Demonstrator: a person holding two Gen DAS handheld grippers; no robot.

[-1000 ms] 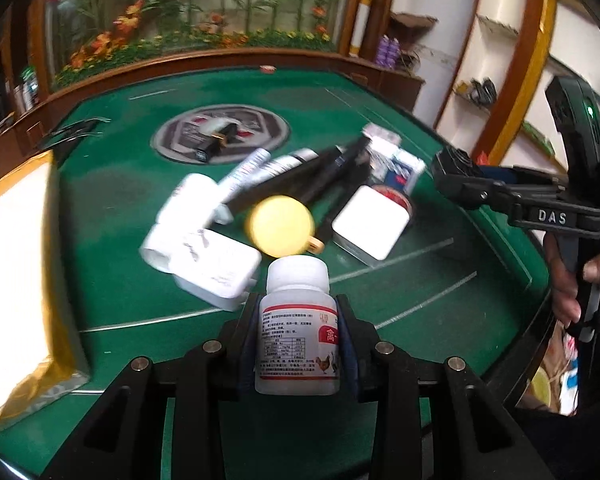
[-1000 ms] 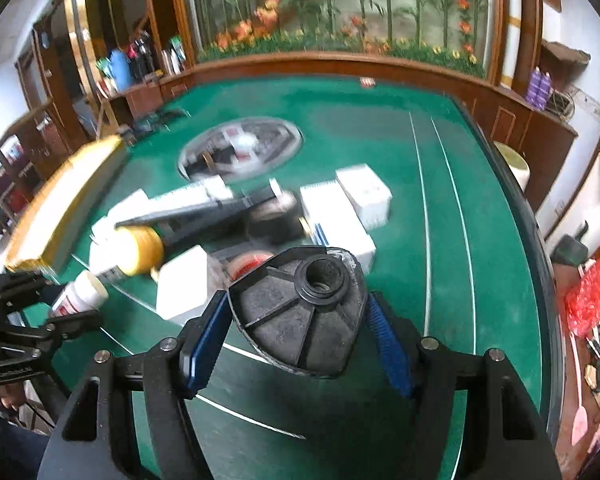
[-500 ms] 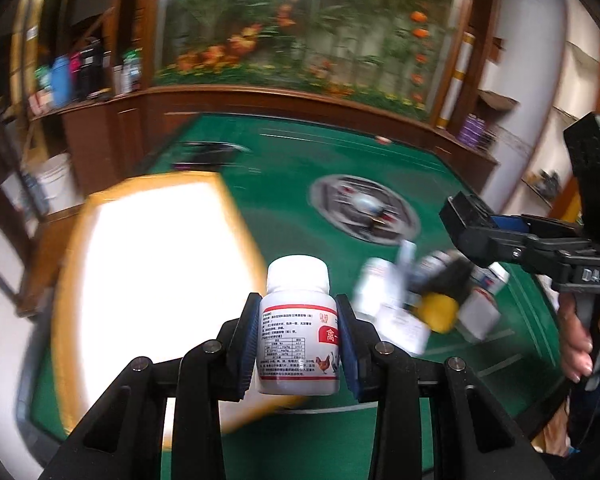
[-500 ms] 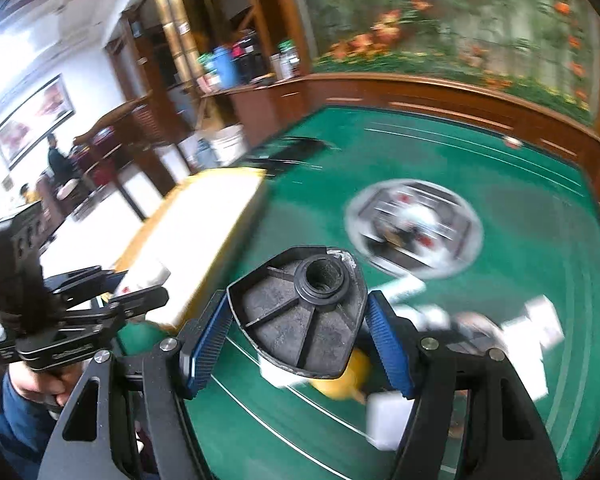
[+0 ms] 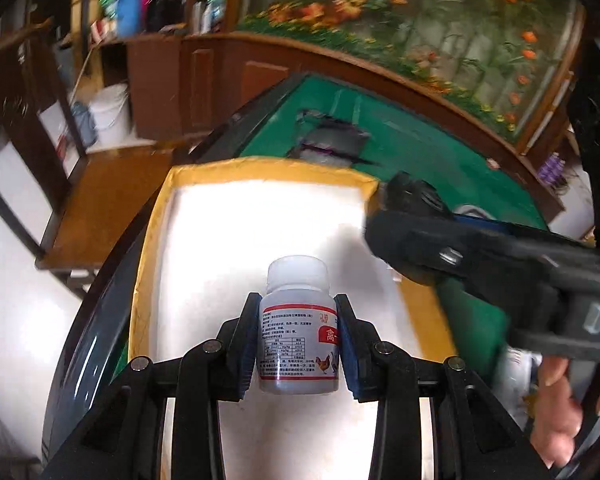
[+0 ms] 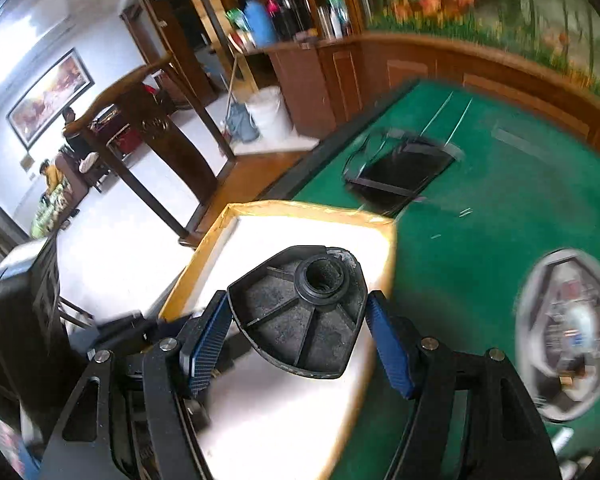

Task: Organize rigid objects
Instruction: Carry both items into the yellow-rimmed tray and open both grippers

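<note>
Free room over the white tray

The tray floor [image 5: 236,240] is lying bare toward 12 o'clock; the right gripper [image 5: 412,208] is crowding it at 2 o'clock, and the yellow rim [image 5: 148,248] is bordering 9 o'clock.

Both tools are black plastic frames with silver screw heads at the joints. The left gripper [image 5: 298,336] and right gripper [image 6: 298,334] carry ribbed blue pads; white lettering, blurred, perhaps "DA", marks one arm.
</note>
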